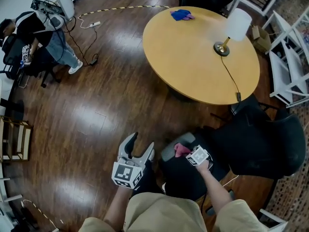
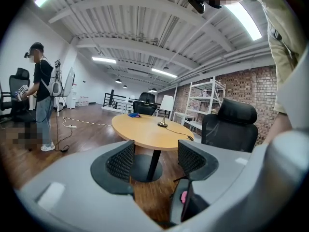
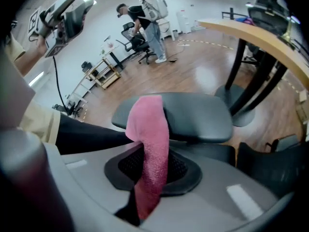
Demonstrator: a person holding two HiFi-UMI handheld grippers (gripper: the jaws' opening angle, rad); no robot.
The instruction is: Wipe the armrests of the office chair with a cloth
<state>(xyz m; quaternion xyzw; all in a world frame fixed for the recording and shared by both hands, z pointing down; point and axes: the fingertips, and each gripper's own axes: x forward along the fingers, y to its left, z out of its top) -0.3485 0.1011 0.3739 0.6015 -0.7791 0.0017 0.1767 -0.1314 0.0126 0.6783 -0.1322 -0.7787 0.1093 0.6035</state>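
Right gripper view, right gripper (image 3: 152,172) clamping cloth (image 3: 149,129) over armrest (image 3: 200,115); left gripper (image 2: 155,159) wide

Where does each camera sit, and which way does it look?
Head view: on the person's head, facing steeply down at table and chair; forearms, left hand-held gripper, right hand-held gripper show.
Left gripper view: rides that gripper, faces level toward the table; open jaws, clothes show.
Right gripper view: rides that gripper, faces down at the armrest; jaws clamp the pink cloth.
Shared: head and right gripper views show cloth and armrest.
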